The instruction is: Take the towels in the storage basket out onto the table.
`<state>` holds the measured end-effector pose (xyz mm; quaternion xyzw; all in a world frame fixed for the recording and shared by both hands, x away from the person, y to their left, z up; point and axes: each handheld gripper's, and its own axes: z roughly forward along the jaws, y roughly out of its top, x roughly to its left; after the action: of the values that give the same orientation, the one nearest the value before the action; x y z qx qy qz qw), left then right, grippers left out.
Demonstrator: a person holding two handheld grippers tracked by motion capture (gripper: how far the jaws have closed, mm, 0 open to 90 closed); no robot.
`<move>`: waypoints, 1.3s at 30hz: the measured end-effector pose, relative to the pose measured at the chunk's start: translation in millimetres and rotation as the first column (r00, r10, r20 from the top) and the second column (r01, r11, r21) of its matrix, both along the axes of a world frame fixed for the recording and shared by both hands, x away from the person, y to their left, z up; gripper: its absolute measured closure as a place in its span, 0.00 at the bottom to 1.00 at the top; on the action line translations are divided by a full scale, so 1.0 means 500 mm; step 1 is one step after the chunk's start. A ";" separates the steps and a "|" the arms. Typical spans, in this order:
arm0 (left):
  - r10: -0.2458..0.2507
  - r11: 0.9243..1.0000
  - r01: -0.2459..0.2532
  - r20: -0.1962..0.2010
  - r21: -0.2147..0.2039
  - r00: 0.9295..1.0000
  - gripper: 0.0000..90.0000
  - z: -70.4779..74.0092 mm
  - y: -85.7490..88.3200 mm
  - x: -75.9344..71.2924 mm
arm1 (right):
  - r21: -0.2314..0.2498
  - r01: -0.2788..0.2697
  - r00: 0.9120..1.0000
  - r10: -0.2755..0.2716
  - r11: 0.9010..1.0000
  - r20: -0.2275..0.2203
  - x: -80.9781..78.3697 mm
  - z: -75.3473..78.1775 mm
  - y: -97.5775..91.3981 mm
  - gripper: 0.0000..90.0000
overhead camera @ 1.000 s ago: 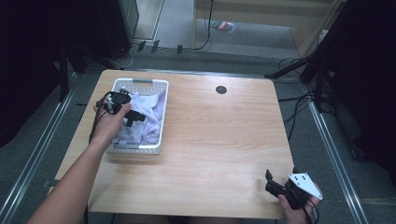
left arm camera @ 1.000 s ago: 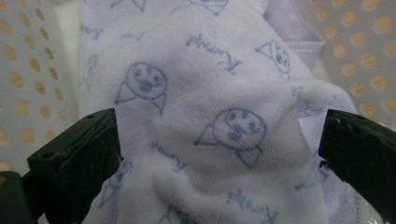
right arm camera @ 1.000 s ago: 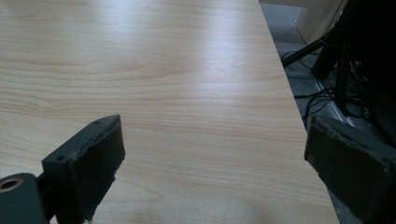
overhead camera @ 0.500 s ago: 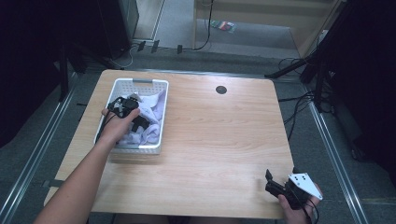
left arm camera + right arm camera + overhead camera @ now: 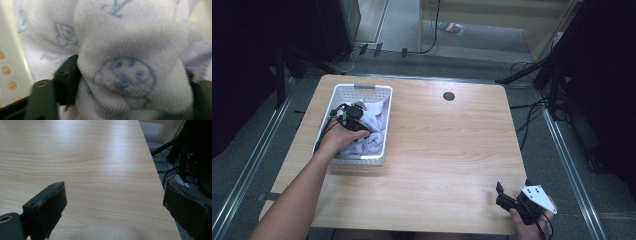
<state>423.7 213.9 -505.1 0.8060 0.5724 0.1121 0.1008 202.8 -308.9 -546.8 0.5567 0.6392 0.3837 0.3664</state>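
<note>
On the wooden table the white perforated basket held pale printed cloth, none of it out yet; removal, apparently the job, had barely begun. The left gripper was down inside, a fold bulging between its spread jaws, grip uncertain. The right gripper gaped empty, well apart.

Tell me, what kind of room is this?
Probably a lab or recording space, not a home: a bare wooden table stands between metal floor rails, cables trail over the floor, and a white basket of cloth serves as the prop.
</note>
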 end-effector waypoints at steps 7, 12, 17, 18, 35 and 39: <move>0.001 1.000 -0.001 0.004 0.008 1.000 0.62 0.015 0.005 -0.001 | 0.005 0.000 1.000 0.000 1.000 0.000 0.000 0.000 -0.001 0.06; 0.003 1.000 -0.003 0.027 0.002 1.000 0.63 0.032 0.010 -0.005 | 0.005 -0.001 1.000 0.001 1.000 -0.004 0.000 0.000 -0.001 0.06; 0.009 1.000 -0.007 0.055 -0.024 0.998 0.63 0.059 0.023 -0.009 | 0.006 -0.001 1.000 0.001 1.000 -0.004 0.001 0.000 -0.001 0.06; 0.009 1.000 -0.008 0.058 -0.023 0.998 0.63 0.065 0.025 -0.011 | 0.006 -0.001 1.000 0.001 1.000 -0.004 0.001 0.000 -0.001 0.06; -0.016 0.999 0.020 0.141 -0.029 0.990 0.63 0.178 0.033 -0.036 | 0.004 -0.001 1.000 0.001 1.000 -0.006 0.001 0.000 -0.001 0.06; -0.025 0.999 0.030 0.160 -0.024 0.987 0.63 0.199 0.029 -0.039 | 0.004 -0.001 1.000 0.001 1.000 -0.006 0.001 0.000 -0.001 0.06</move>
<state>404.1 228.2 -405.4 0.8008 0.5527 0.1674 0.1586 203.3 -309.3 -546.7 0.5584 0.6398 0.3835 0.3630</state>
